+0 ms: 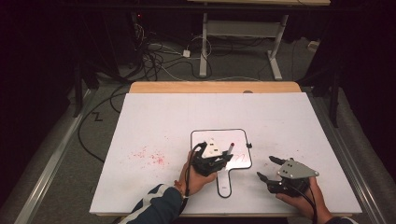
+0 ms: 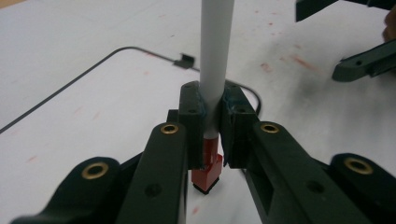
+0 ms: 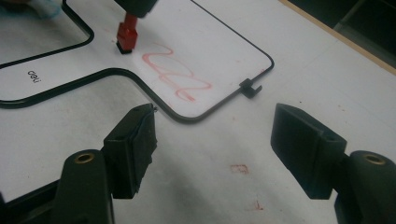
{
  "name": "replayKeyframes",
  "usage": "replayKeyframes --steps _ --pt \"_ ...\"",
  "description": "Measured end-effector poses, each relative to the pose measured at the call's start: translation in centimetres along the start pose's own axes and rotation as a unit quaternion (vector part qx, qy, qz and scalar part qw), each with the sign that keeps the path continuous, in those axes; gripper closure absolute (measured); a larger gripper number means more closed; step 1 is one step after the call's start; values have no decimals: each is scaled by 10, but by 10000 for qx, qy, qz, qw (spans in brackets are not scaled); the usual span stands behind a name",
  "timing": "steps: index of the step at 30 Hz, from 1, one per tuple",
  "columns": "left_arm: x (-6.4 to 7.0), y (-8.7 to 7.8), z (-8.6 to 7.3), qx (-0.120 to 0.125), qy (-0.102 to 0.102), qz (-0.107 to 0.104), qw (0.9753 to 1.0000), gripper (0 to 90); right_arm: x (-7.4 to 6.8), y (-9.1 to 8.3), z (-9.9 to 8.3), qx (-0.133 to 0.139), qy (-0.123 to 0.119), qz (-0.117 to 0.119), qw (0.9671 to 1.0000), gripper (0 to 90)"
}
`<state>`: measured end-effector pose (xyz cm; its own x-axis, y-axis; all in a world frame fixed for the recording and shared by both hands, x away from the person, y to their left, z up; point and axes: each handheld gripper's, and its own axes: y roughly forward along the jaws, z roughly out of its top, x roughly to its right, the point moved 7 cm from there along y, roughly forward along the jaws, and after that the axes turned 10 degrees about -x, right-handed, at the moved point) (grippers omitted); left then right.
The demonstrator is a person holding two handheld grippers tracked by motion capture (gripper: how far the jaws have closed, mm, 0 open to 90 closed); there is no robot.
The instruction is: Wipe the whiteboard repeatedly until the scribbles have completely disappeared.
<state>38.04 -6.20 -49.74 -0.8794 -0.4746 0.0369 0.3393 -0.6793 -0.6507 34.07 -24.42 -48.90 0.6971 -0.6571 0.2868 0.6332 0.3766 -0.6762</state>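
**Marker pinched over the small whiteboard**

High view: a small handled whiteboard [image 1: 205,138] lying near the front middle of a large white table sheet [image 1: 154,116], handle toward the person. Left gripper [image 1: 219,161] over the board's lower part, clamped on a marker [image 1: 230,148] that slants up and away, red at its far end. Faint red scribble [image 1: 242,158] on the board just right of the marker. Right gripper [image 1: 270,168] off the board to its right, low over the bare sheet, jaws spread wide with nothing between them. Scattered red smudges [image 1: 152,156] on the sheet well left of the board. Beyond the table, a floor with cables [image 1: 154,56] and the legs of another desk [image 1: 204,46].

Left gripper view: left gripper [image 2: 214,126] pressed together on the marker's white barrel [image 2: 215,51], pads touching it on both sides. Red eraser-like end [image 2: 208,175] below the pads, its dark underside on or just above the board; cannot tell which. Board's black rim [image 2: 65,86] curving off to the left, a small black clip [image 2: 185,60] on the rim beyond the marker. Other gripper's jaws at upper right.

Right gripper view: right gripper [image 3: 212,140] wide apart, empty, over bare sheet just outside the board's rounded corner. Red scribble [image 3: 175,77] on the board ahead, the marker's red end [image 3: 127,37] at the scribble's near-left start. Small clip [image 3: 250,87] on the rim to the right of the scribble; small printed logo [image 3: 33,76] on the handle part at left.
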Motion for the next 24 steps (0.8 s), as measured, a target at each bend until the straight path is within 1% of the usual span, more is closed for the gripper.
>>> replayKeyframes --steps 2,3,5,8,10,12,14,17,19,21,23,24 --pt "6 8 7 -32 67 -51 10000 786 1 -1 -1 6 -2 -19 10000 316" --pt "8 11 11 -66 123 -24 9999 787 2 -1 -1 2 10 -24 10000 316" --pt "11 18 18 -92 169 -30 9998 786 3 -1 -2 -17 17 -59 10000 317" --pt "14 29 26 -66 169 -44 9998 787 6 -3 -3 -2 42 -107 9999 318" --pt "17 36 32 -7 105 -118 9999 787 7 -4 -3 9 50 -147 9999 318" --pt "20 42 38 15 191 -66 9998 787 7 -4 -2 23 53 -140 9999 318" --pt "21 48 43 24 198 -130 9997 786 6 -4 -2 39 30 -113 9999 318" --pt "21 52 47 -6 254 -80 9996 787 5 -4 -2 30 -3 -110 9999 319" --pt "19 52 47 -5 239 -113 9997 787 5 -5 -2 45 3 -106 9999 320" --pt "17 50 46 -21 281 -51 9996 786 6 -5 -3 33 13 -131 9999 321" --pt "13 47 42 17 166 -140 9998 787 7 -5 -3 32 44 -135 9999 321" --pt "11 45 40 32 167 -110 9998 787 8 -5 -3 26 34 -138 9999 321"
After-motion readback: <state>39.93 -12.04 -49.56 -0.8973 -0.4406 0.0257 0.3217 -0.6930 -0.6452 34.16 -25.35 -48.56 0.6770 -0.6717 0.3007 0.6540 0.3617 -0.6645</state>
